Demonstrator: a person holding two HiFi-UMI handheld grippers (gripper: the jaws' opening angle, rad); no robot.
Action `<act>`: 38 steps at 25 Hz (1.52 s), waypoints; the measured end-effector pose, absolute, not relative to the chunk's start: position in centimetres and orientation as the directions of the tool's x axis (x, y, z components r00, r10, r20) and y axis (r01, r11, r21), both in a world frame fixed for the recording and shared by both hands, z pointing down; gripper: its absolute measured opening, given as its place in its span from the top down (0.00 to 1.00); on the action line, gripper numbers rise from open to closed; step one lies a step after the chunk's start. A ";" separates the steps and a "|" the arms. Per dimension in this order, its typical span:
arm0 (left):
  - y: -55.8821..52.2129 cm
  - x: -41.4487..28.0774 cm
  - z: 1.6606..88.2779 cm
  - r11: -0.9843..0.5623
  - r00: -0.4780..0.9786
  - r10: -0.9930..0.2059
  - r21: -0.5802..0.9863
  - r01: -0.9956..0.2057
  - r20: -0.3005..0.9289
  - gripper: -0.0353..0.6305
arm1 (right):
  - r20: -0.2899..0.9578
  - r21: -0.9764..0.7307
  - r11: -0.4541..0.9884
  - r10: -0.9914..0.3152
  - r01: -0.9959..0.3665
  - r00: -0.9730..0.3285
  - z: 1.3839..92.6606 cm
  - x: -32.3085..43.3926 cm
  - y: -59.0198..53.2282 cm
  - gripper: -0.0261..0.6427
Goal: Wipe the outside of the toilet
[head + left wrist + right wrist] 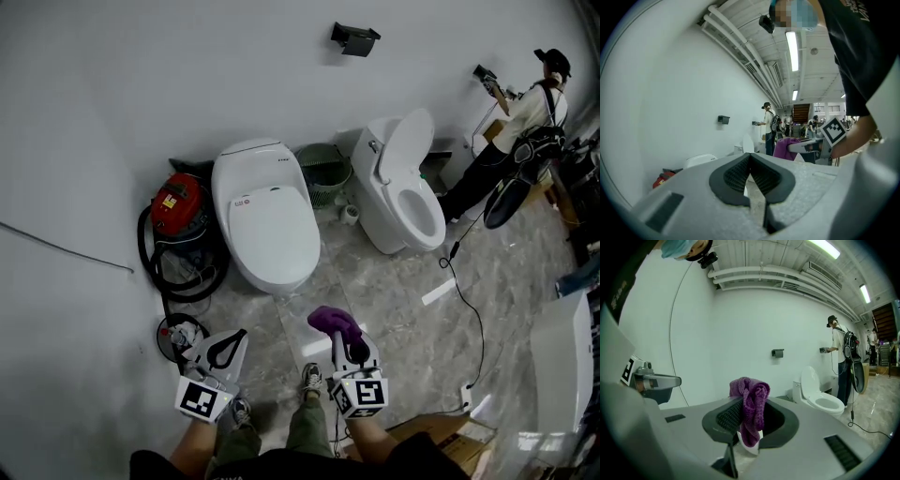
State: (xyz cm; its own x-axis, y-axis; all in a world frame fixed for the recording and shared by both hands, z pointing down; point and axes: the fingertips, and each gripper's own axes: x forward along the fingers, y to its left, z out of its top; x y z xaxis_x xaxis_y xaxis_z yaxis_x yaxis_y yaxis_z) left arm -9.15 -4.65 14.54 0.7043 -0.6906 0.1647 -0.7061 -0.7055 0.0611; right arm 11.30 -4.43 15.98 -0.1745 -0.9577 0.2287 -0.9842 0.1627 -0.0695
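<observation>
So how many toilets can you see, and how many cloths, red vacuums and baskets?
Toilets: 2, the closed toilet and the open toilet
Cloths: 1, the purple cloth
Vacuums: 1, the red vacuum
Baskets: 1, the green basket
Total: 5

Your right tongs [751, 420] hide part of the purple cloth [750, 392]; the closed toilet [265, 225] covers part of the red vacuum [180, 206].
</observation>
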 end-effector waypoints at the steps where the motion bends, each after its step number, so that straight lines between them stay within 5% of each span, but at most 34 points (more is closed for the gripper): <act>1: -4.3 -9.3 14.0 -0.714 0.713 -0.681 0.065 -0.697 0.165 0.94 | 0.227 -0.066 0.167 -0.958 -0.984 -0.178 15.2 11.0 -4.0 0.84; 38: 7.9 -15.6 4.8 -0.790 0.788 -0.613 -0.021 -0.613 0.050 0.94 | 0.127 0.002 0.209 -0.970 -0.978 -0.207 4.7 2.6 8.9 0.85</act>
